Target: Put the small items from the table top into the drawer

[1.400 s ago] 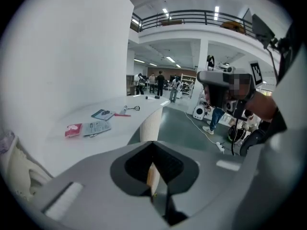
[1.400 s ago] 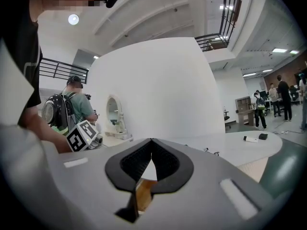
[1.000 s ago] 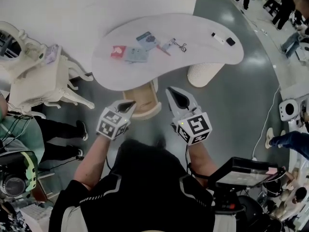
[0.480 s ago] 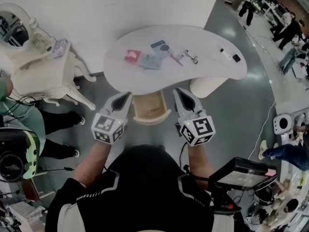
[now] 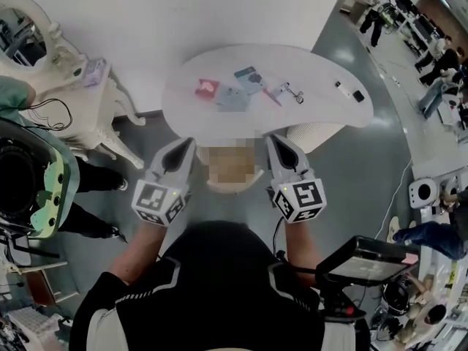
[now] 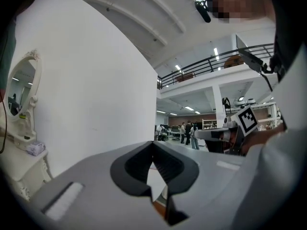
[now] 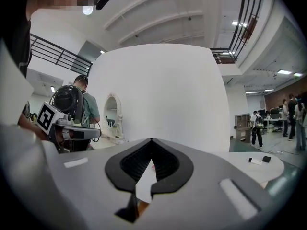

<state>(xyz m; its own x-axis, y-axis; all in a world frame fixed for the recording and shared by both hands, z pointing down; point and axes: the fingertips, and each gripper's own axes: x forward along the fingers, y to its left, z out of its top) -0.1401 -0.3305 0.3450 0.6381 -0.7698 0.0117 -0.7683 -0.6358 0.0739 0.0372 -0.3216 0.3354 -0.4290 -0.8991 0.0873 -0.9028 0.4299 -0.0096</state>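
Now left gripper point(image 5: 188, 142), right gripper point(image 5: 273, 139) closed, empty.

Head view overhead, tool views level, table point(image 5: 322, 63) shared

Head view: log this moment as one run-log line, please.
left gripper: shut, empty | right gripper: shut, empty | both near table front edge | small items: all on tabletop

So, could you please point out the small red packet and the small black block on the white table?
small red packet point(image 5: 207, 88): head view, its middle.
small black block point(image 5: 358, 96): head view, its top face.
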